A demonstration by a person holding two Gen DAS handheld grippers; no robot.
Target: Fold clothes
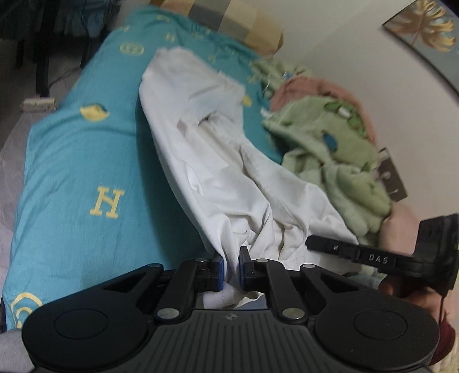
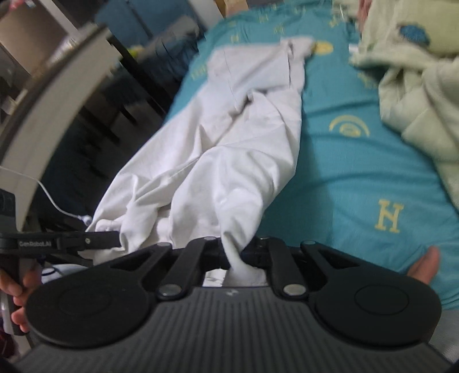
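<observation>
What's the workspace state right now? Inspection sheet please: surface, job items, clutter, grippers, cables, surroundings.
Surface: bed with teal sheet, yellow print.
Job's things: white garment, near edge raised, far end lying on the sheet.
Clutter: green blanket and pink fabric heaped beside the garment.
Grippers: left gripper and right gripper both shut on the garment's near edge.
Cables: white cable off the bed's side.
Surroundings: checked pillow, wall picture, dark furniture.
</observation>
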